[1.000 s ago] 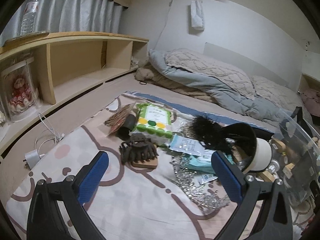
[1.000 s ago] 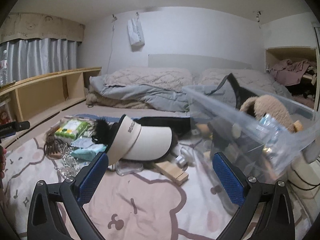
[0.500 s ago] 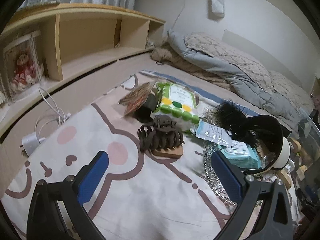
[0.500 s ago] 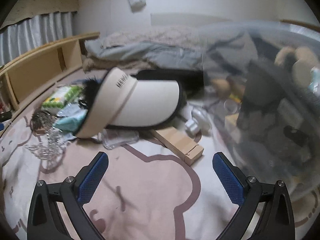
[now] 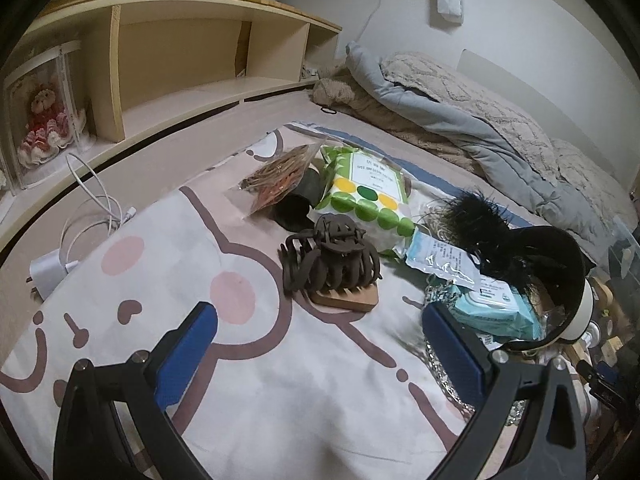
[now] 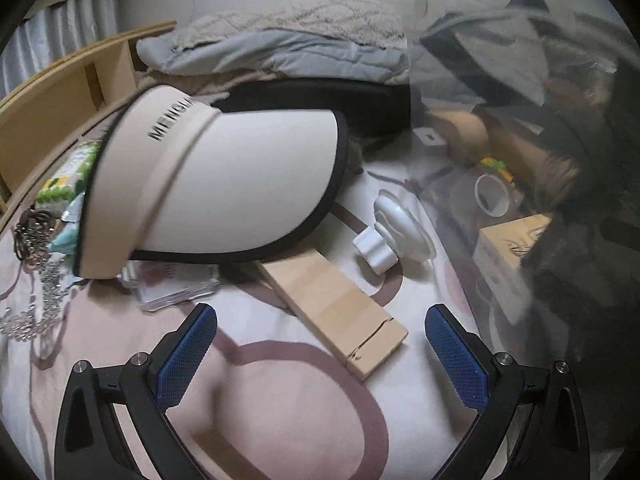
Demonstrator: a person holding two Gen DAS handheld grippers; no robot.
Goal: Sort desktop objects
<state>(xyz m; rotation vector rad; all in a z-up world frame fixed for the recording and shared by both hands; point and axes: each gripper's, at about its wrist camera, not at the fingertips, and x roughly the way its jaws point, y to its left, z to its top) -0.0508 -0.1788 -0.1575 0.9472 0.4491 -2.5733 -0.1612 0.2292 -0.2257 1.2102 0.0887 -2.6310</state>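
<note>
Bedsheet (image 6: 280, 400) strewn with clutter, clear bin (image 6: 560, 320) holding wooden box (image 6: 508, 240), tape roll (image 6: 492, 196), both jaws open, empty

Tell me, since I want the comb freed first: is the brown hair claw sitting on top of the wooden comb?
Yes, the brown hair claw rests on the wooden comb, covering most of it.

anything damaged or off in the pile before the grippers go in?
Yes: the wooden block ahead of the right gripper has a jagged crack across its near end. The sun visor lies tipped over other items, partly covering a clear card holder. Both grippers are open and empty.
</note>
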